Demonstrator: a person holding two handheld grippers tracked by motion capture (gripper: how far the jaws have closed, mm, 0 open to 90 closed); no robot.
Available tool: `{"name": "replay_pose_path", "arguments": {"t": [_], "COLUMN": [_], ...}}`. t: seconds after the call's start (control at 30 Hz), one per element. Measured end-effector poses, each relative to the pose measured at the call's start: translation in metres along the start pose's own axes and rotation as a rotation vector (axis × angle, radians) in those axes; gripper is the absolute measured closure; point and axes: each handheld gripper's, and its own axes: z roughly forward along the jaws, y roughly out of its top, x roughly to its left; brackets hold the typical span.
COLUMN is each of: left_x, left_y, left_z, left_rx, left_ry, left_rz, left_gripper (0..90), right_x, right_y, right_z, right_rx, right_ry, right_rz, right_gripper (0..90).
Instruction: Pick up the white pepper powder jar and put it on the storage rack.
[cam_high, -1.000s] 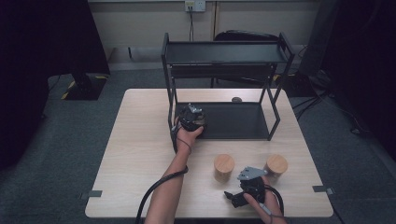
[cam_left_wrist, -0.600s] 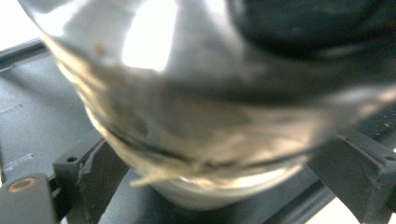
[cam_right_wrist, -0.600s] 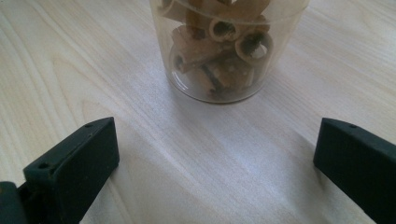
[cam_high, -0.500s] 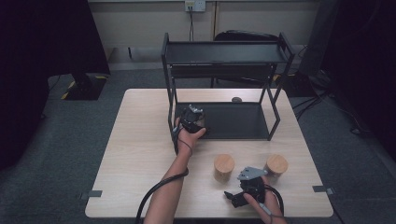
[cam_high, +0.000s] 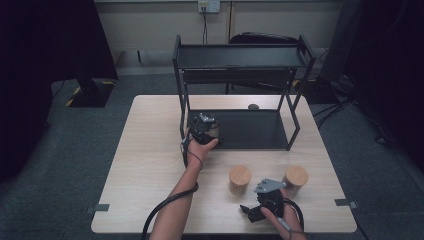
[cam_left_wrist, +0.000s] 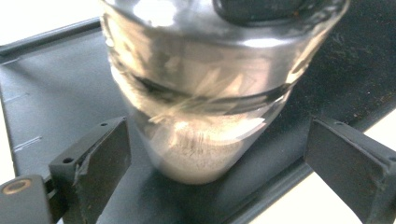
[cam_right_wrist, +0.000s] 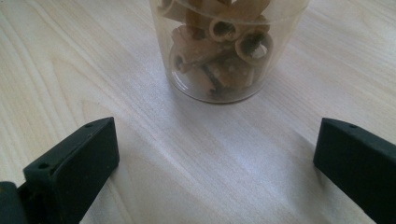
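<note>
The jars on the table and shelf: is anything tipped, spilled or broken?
Nothing stands out. The jar on the rack's bottom shelf stands upright between the left gripper's open jaws; the two lidded jars stand upright too.

The black rack (cam_high: 240, 85) closes off the far middle of the counter (cam_high: 150, 165), its corner posts and top shelf hemming the low tray where a glass jar (cam_left_wrist: 196, 93) stands at the near left edge. Two wood-lidded jars (cam_high: 239, 179) stand near the front right, a passable gap between them. The counter's left half lies open.
</note>
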Motion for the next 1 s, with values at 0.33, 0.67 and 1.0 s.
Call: {"name": "replay_pose_path", "arguments": {"t": [0.33,0.67,1.0], "left_x": [0.001,-0.003,-0.008], "left_y": [-0.007,-0.01,-0.017], "left_z": [-0.006,-0.012,-0.016], "left_rx": [0.0,0.0,0.005], "left_ry": [-0.011,-0.038,-0.066], "left_rz": [-0.013,-0.002,0.008], "left_gripper": [6.9,6.8,6.7], "right_x": [0.0,0.0,0.0], "right_y": [0.0,0.0,0.0], "right_z": [0.0,0.0,0.0], "right_rx": [0.0,0.0,0.0], "right_ry": [0.0,0.001,0.001], "right_rz": [0.0,0.0,-0.001], "right_gripper": [0.0,0.0,0.0]}}
